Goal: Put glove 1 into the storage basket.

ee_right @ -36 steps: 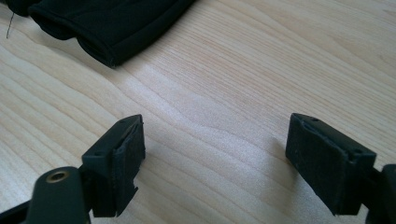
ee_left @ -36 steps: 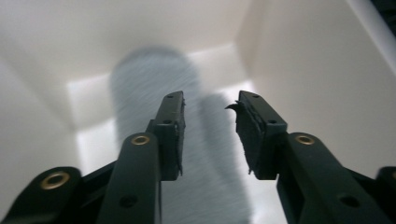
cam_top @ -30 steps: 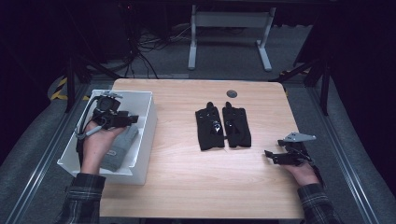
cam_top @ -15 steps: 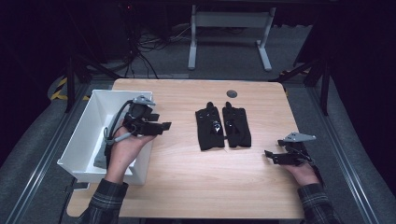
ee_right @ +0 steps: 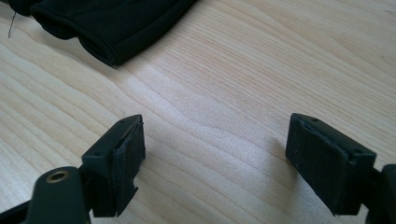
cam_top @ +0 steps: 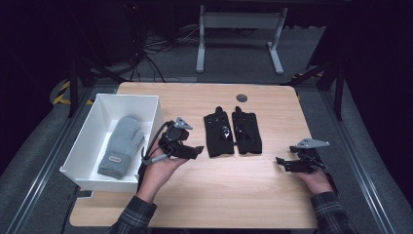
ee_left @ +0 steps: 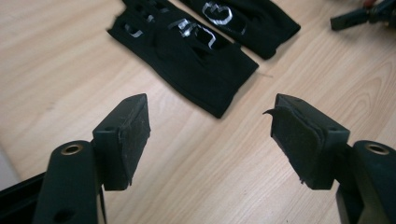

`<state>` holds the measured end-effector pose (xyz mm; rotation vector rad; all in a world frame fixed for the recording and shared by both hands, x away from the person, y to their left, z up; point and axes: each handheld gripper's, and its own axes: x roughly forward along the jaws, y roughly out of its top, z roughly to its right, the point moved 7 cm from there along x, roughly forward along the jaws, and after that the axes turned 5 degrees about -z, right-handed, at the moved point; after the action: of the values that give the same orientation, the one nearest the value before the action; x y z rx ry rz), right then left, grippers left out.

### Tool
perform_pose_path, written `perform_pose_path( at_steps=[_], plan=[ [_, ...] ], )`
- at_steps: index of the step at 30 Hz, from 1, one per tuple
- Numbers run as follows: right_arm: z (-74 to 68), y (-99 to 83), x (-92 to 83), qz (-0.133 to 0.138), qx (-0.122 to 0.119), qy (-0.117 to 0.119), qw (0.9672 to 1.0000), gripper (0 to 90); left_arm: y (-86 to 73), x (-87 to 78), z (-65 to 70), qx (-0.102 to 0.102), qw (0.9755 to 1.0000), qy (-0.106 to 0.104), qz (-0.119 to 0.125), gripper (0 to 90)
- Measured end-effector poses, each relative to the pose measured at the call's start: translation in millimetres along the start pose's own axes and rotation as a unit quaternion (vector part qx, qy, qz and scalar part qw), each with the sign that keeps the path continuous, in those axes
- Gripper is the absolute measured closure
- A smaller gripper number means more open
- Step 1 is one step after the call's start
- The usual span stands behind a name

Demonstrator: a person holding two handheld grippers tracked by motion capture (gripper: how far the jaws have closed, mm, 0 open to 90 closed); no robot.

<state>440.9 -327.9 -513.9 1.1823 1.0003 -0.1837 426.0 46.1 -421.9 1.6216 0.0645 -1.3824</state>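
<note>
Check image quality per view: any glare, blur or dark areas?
High view: table evenly lit, surroundings nearly black, slightly soft. Left gripper view: black gloves sharp, silver print glinting, near jaws softer. Right gripper view: pale glare on the wood, glove edge dark and featureless, soft jaw shadow at right.

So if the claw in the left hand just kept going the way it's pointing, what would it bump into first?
Most likely the nearer black glove. The left claw points across the bare wood toward it, jaws open with nothing between them. How high it rides above the table is hard to judge.
</note>
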Motion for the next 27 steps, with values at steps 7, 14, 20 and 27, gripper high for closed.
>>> perform_pose_path(
  at_steps=[7,14,20,27],
  plan=[
    [-1.1,0.1,-0.8,0.002,-0.006,0.004,1.0000,24.5,-19.4,28.3,3.4,0.012,0.9999,0.000,-0.009,21.5],
    [-10.9,9.5,-8.0,0.006,-0.016,0.021,0.9996,44.7,-44.9,51.2,1.6,0.021,0.9995,0.003,-0.023,14.6],
    [-26.6,24.6,-13.7,0.014,-0.043,0.041,0.9982,71.7,-61.1,63.2,4.3,0.046,0.9978,-0.004,-0.048,8.6],
    [-42.7,47.0,-9.9,0.027,-0.053,0.076,0.9953,89.5,-75.4,73.2,1.7,0.071,0.9959,0.006,-0.056,0.0]
  ],
)
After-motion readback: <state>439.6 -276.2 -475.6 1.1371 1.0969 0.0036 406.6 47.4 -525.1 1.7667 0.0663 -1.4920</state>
